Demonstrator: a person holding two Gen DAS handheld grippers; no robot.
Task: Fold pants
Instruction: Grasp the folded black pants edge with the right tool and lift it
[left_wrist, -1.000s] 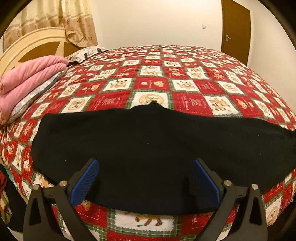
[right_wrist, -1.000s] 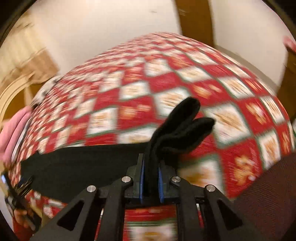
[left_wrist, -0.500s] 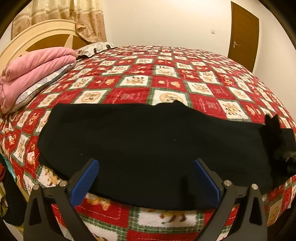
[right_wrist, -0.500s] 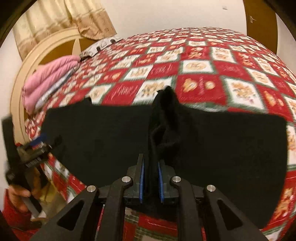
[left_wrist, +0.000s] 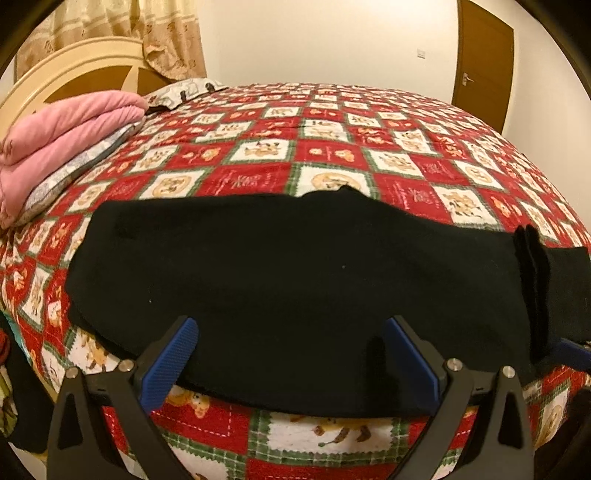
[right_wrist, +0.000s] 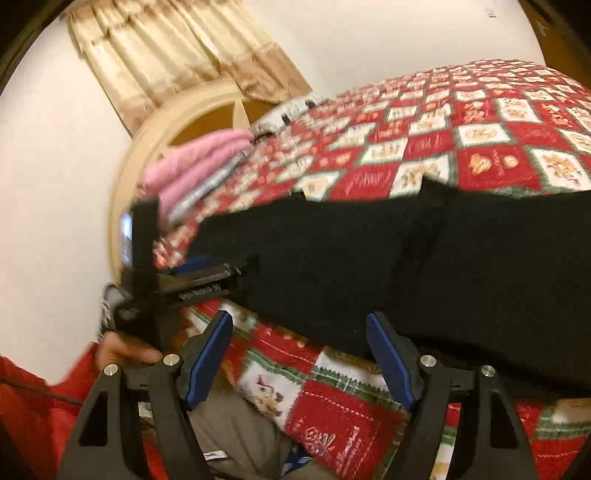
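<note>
Black pants (left_wrist: 288, 273) lie flat across the near edge of a bed with a red, white and green patchwork quilt (left_wrist: 332, 155). A folded-over leg end (left_wrist: 535, 280) rests at their right side. My left gripper (left_wrist: 290, 360) is open and empty, its blue pads over the pants' near hem. My right gripper (right_wrist: 299, 354) is open and empty, just off the pants' (right_wrist: 406, 266) near edge. The left gripper (right_wrist: 192, 277) also shows at the left of the right wrist view.
Folded pink bedding (left_wrist: 62, 136) lies on a pillow at the left by the cream headboard (left_wrist: 66, 74). A brown door (left_wrist: 482, 66) is at the back right. A beige curtain (right_wrist: 177, 59) hangs behind the headboard. My red sleeve (right_wrist: 33, 413) is at the lower left.
My right gripper has let go of the pants' leg end, opened, and swung left and down to the bed's near edge. The leg end now lies folded over. The left gripper stayed open.
</note>
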